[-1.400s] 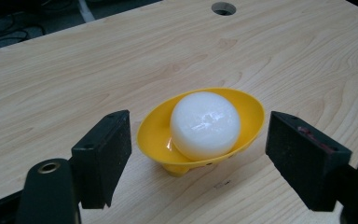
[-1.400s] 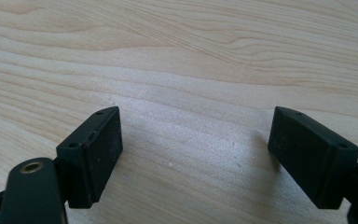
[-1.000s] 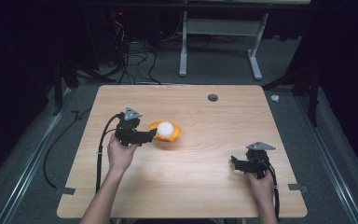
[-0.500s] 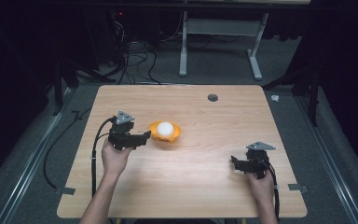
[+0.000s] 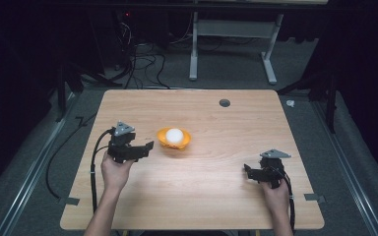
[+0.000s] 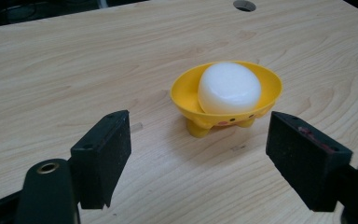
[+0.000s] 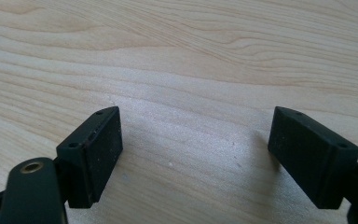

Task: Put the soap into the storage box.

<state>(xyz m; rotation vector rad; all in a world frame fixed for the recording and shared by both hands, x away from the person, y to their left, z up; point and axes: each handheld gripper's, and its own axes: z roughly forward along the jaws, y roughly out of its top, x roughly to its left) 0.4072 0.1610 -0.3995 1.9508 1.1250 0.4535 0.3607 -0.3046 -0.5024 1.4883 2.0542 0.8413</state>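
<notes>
A small yellow footed bowl (image 5: 183,144) stands a little left of the middle of the wooden table, with a white rounded lump (image 5: 174,135) inside it. In the left gripper view the bowl (image 6: 186,95) and the lump (image 6: 228,88) sit just beyond the jaw tips. My left gripper (image 5: 147,146) is left of the bowl, apart from it, pointing at it. It is open, with bare wood between its jaws (image 6: 198,149). My right gripper (image 5: 247,170) rests low near the table's right front, also open over bare wood (image 7: 196,149).
A round cable hole (image 5: 224,103) lies in the table's far right part. The wooden tabletop (image 5: 206,196) stretches between the two hands. Cables (image 5: 138,64) and a white desk frame (image 5: 231,54) are on the floor beyond the far edge.
My left gripper has drawn back to the left, from right beside the bowl to a short gap away. The bowl and the right gripper have stayed put.
</notes>
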